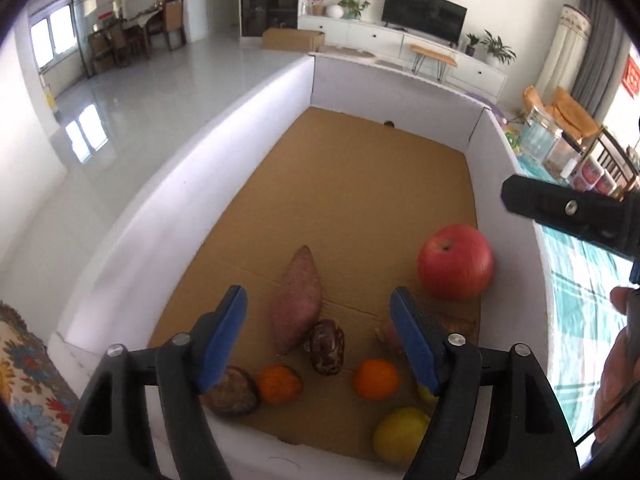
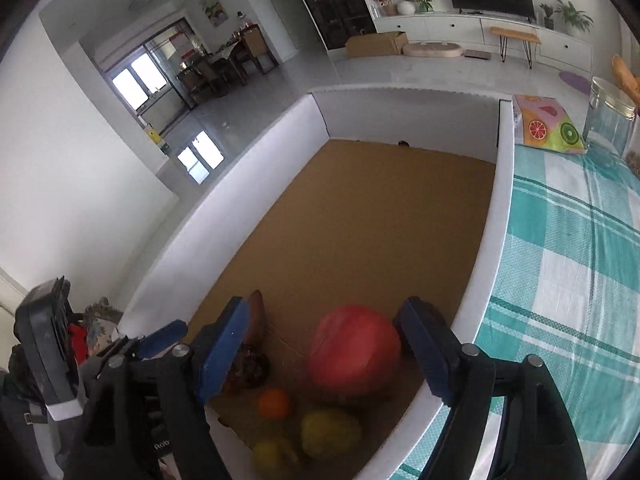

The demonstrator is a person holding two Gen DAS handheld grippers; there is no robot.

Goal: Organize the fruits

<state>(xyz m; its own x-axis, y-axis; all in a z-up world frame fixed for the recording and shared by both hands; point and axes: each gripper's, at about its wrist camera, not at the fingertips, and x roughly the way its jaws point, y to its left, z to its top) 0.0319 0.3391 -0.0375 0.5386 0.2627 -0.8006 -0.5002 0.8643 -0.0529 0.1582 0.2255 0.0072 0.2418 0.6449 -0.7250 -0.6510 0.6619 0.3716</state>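
Note:
A white-walled box with a cardboard floor holds the produce at its near end. In the left wrist view I see a red apple, a sweet potato, two small oranges, a yellow-green fruit and dark brown fruits. My left gripper is open and empty above them. My right gripper is open and empty over the red apple, near an orange and yellow-green fruits. The box wall runs on its right.
A teal checked tablecloth lies right of the box, with a fruit-print box and a glass jar at its far end. The right gripper's body shows at the right of the left wrist view.

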